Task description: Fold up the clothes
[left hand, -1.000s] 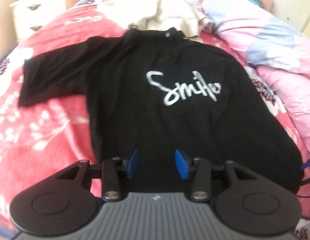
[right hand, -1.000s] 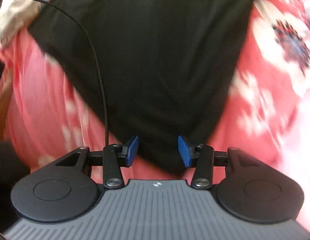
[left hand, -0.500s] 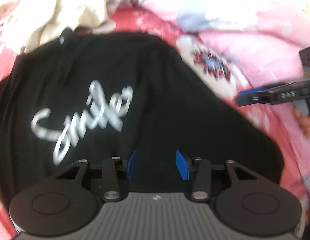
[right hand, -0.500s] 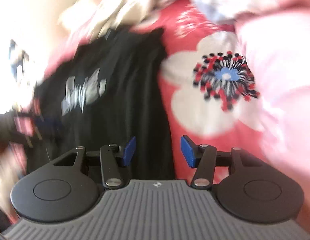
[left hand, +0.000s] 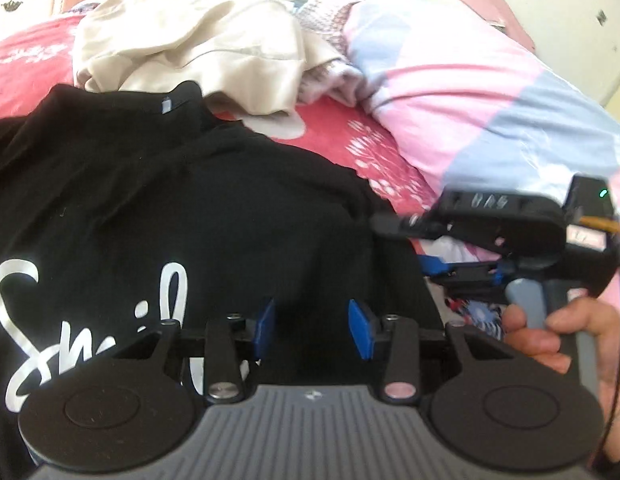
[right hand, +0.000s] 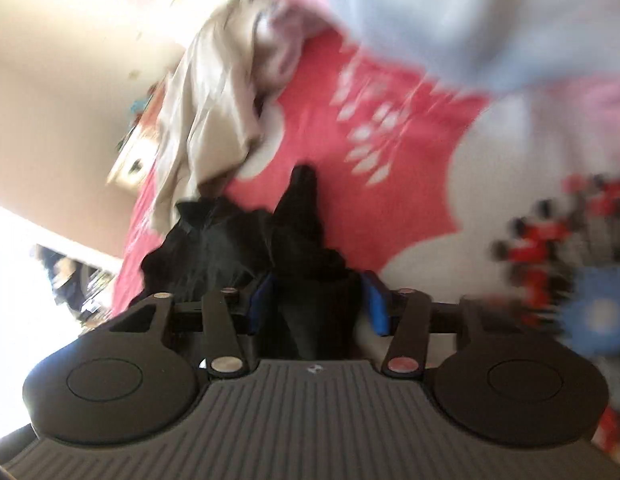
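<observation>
Since a second ago the left gripper has swung toward the right edge of the black short-sleeved T-shirt with silver script lettering, so the lettering now sits low at the left of its view. The right gripper has rolled onto its side and come in at that same edge.

The T-shirt lies spread flat, print up, on the red bed cover with white flower shapes. Its long axis runs from the hem near the left camera up to the collar, which points away toward the crumpled cream-coloured garment and touches it. The cloth is matte black and mostly smooth, with soft creases near the shoulder. A small pale label shows inside the neckline.

At the right edge the fabric is drawn up into a dark pointed bunch between the right gripper's blue pads. Its jaws are closing around this fold, though the blur hides whether the pads press on it yet. A hand holds that gripper's grey handle. The left gripper hovers over the shirt with its jaws apart and closing slightly, gripping nothing. A pink and pale-blue quilt lies heaped beside the shirt.
</observation>
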Tool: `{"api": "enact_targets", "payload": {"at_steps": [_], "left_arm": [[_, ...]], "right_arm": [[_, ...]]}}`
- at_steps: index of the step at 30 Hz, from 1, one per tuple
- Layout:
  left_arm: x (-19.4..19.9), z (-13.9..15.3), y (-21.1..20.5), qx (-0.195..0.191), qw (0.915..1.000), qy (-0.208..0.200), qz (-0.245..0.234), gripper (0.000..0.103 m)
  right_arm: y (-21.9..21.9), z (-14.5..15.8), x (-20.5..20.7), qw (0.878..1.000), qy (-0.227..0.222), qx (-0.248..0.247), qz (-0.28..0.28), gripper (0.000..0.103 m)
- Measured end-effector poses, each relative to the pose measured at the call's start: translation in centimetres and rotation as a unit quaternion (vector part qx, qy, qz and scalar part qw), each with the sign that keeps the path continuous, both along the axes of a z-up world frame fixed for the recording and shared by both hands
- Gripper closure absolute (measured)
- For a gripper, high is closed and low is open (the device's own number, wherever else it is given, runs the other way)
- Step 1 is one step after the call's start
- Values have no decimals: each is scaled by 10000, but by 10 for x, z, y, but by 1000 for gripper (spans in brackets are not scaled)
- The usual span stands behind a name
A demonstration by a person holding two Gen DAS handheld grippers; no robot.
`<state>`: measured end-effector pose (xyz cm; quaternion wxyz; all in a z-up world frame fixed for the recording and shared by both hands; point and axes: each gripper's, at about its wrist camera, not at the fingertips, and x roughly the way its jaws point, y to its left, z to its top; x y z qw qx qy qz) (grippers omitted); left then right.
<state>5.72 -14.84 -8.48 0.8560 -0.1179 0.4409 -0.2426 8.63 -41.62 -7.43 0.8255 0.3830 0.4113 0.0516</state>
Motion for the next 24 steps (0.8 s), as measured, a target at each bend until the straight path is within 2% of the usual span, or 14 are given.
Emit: {"api": "enact_targets", "payload": {"at_steps": [2, 4, 6, 7, 8, 9, 12, 13, 14, 16, 17, 18, 21, 24], "left_arm": [[5, 1, 9, -132, 9998, 80, 139, 62], [13, 3, 21, -309, 9991, 136, 259, 62], [21, 7, 33, -431, 9982, 123, 397, 61], [24, 12, 41, -451, 9978, 77, 485, 60], [27, 15, 48, -477, 9974, 39, 543, 58], [29, 18, 55, -505, 9969, -1, 600, 58], [35, 24, 70, -611, 9952, -171, 752, 55], [37, 24, 71, -604, 9951, -190, 760, 54], [38, 22, 70, -560, 9952, -150, 790, 54], [40, 14, 69, -500, 9951, -42, 856, 55], [41, 9, 68, -482, 9948, 24, 892, 55], [42, 4, 67, -462, 9946, 92, 928, 55], [50, -8, 71, -412, 9929, 276, 1077, 56], [53, -12, 77, -375, 9922, 304, 1151, 57]], "right_arm": [[2, -4, 5, 9998, -63, 41, 198, 89], [16, 16, -6, 9953, -624, -568, 471, 91], [43, 36, -18, 9781, -1250, -1342, 983, 91], [62, 44, -24, 9630, -1552, -1734, 1358, 91], [81, 49, -30, 9434, -1836, -2154, 1729, 91], [102, 50, -38, 9178, -2082, -2652, 2098, 91], [159, 37, -59, 8275, -2520, -4024, 2996, 88], [172, 30, -66, 8035, -2569, -4329, 3179, 88], [183, 23, -72, 7812, -2612, -4583, 3339, 87], [193, 17, -82, 7547, -2688, -4822, 3546, 81], [194, 19, -86, 7525, -2734, -4811, 3573, 79], [193, 23, -89, 7557, -2771, -4731, 3582, 77], [176, 44, -83, 8048, -2799, -3955, 3428, 70], [142, 59, -56, 8790, -2469, -2993, 2772, 64]]}}
